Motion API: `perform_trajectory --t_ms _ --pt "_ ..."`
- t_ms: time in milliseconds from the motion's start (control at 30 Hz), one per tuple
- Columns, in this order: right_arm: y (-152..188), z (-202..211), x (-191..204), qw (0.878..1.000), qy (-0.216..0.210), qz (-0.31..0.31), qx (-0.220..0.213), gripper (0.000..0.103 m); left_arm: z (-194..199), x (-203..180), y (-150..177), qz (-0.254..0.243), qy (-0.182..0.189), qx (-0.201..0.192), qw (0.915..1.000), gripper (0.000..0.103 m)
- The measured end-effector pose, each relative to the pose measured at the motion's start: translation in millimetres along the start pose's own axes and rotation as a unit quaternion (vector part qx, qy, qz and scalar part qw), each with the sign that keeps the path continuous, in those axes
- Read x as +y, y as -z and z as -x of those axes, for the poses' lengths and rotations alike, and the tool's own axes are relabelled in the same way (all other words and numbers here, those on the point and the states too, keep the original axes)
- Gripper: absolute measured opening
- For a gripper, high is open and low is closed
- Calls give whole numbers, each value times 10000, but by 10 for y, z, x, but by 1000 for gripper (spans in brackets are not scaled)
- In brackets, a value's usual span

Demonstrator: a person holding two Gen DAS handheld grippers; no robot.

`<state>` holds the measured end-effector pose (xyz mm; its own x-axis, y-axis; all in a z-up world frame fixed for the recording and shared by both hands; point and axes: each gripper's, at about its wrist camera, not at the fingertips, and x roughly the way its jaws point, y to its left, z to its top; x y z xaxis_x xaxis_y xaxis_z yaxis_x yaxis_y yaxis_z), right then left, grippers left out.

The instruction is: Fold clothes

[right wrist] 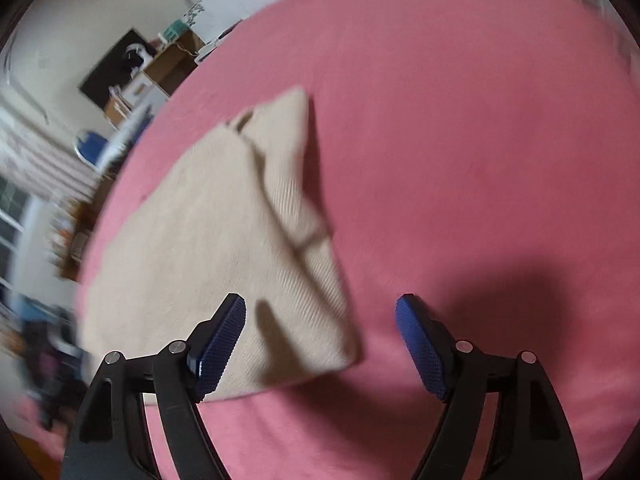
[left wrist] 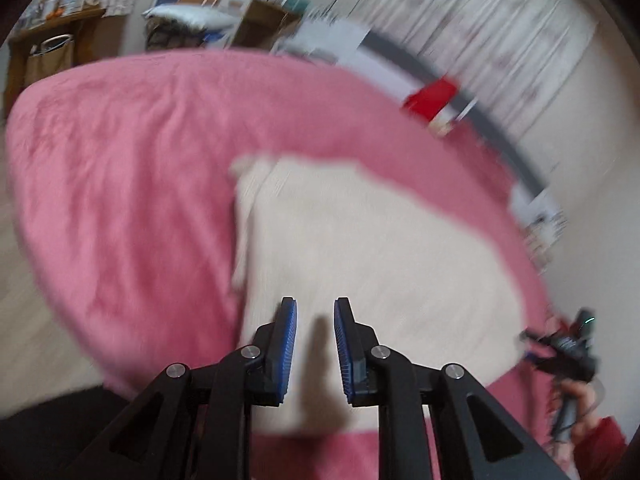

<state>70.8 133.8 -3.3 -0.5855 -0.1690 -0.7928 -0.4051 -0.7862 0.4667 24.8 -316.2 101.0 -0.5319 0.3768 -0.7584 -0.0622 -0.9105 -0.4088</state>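
A cream knitted garment [left wrist: 360, 248] lies folded flat on a pink bedspread [left wrist: 120, 160]. It also shows in the right wrist view [right wrist: 208, 240], with a folded sleeve along its right side. My left gripper [left wrist: 315, 308] hovers over the garment's near edge, its blue pads a small gap apart and empty. My right gripper [right wrist: 320, 308] is wide open and empty above the garment's near right corner. The right gripper also appears at the right edge of the left wrist view [left wrist: 568, 352], held in a hand.
The pink bedspread [right wrist: 480, 140] covers the whole bed. A red object [left wrist: 430, 98] lies at the bed's far edge. Cardboard boxes [left wrist: 260, 20], a wooden shelf [left wrist: 52, 40] and curtains [left wrist: 480, 20] stand beyond the bed. Both views are motion-blurred.
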Motion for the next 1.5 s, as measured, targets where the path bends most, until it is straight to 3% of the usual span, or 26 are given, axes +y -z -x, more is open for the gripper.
perform_trajectory --t_ms 67,100,133,200,300,367,400,467,533,667,733,800,933,1000,1133,1500 --pt "55 -42 26 9999 105 51 -126 61 -39 141 106 421 -109 166 9989 14" --pt "43 -65 35 9999 130 82 -42 29 -13 182 147 557 -158 160 9982 14" --pt "47 -92 43 9999 11 7 102 21 40 198 180 621 -228 111 9977 14" --pt "41 -49 59 9999 -33 -107 93 15 111 144 261 483 -408 82 9980 14" --pt "-66 16 -9 9981 497 -308 -189 16 203 49 369 200 -663 87 9976 15" --pt "-44 11 -120 9920 1153 -491 -118 17 268 27 429 199 -656 89 9976 16" --pt "-20 28 -149 9909 1199 -605 -114 17 292 6 434 235 -607 82 9978 16" --pt "77 153 -59 9898 1150 -788 -281 32 366 -112 419 173 -705 98 9973 17" --pt "212 289 314 9927 1035 -415 -466 66 359 -255 401 -42 -819 23 9966 17" --pt "456 431 1193 9928 812 591 -649 80 497 -587 446 -583 -875 -165 9943 17" --pt "552 433 1655 9896 755 1033 -661 81 583 -810 411 -859 -925 -205 9918 18" --pt "683 599 1828 9842 859 1435 -575 82 731 -1035 357 -1128 -1017 -344 9878 19" --pt "1005 585 2363 9656 1568 2008 -514 84 981 -1329 212 -1322 -1175 -661 9820 23" --pt "1130 536 2520 9621 1650 2111 -508 84 1039 -1420 152 -1299 -1225 -723 9813 23" --pt "1156 601 2559 9644 1645 1932 -743 84 1103 -1468 123 -1155 -1347 -659 9819 23" --pt "1297 753 2782 9432 2048 2192 -1429 84 1136 -1551 324 -1043 -1394 -390 9840 23"
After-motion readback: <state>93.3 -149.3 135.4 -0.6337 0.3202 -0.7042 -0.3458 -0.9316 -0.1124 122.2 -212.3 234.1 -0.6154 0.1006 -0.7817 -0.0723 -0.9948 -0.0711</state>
